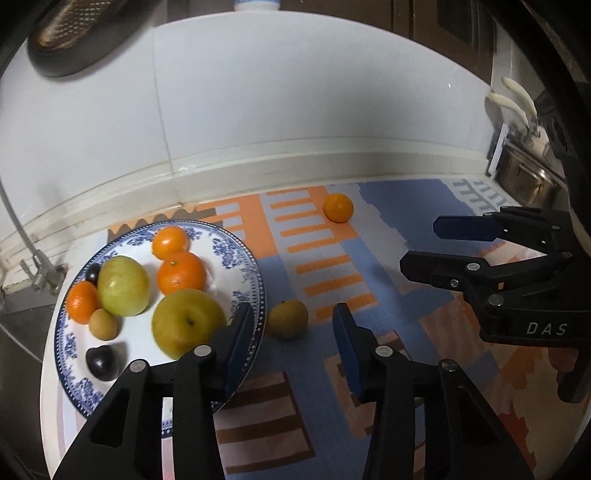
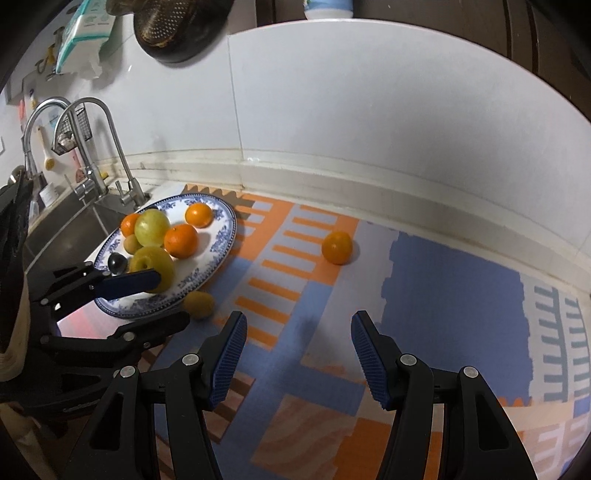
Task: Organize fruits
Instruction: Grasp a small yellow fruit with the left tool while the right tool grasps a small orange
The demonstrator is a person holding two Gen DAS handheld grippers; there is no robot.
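Left gripper (image 1: 293, 334): sitting nearest the left wrist lens, jaws standing wide apart and holding nothing; its left blue pad is overlapping the plate rim, its right pad is hanging over the mat. A small yellow-brown fruit (image 1: 287, 318) is lying on the mat between and just beyond the pads, touching neither.

Right gripper (image 2: 297, 354): hovering over the mat, jaws spread wide and gripping nothing. In the left wrist view it is showing at the right edge (image 1: 424, 243), marked "DAS".

Plate (image 1: 255, 273): white with a blue floral border, resting on the counter at the left end of the mat, just beside the sink (image 2: 74, 229). It is carrying:
- three oranges (image 1: 181, 275), two touching each other at the back, one at the left rim;
- two large yellow-green fruits (image 1: 125, 286), the nearer one (image 1: 188, 323) showing a stem dimple;
- one small tan fruit (image 1: 105, 324);
- two dark round fruits (image 1: 100, 363), one front, one back.

Loose orange (image 1: 338, 208): sitting alone on the mat, well apart from the plate and near the back wall.

Mat (image 1: 325, 369): patterned in orange, blue and brown, covering the counter.

Faucets (image 2: 96, 147): two, arching over the sink behind the plate.

Colander (image 2: 173, 26): hanging on the wall above.
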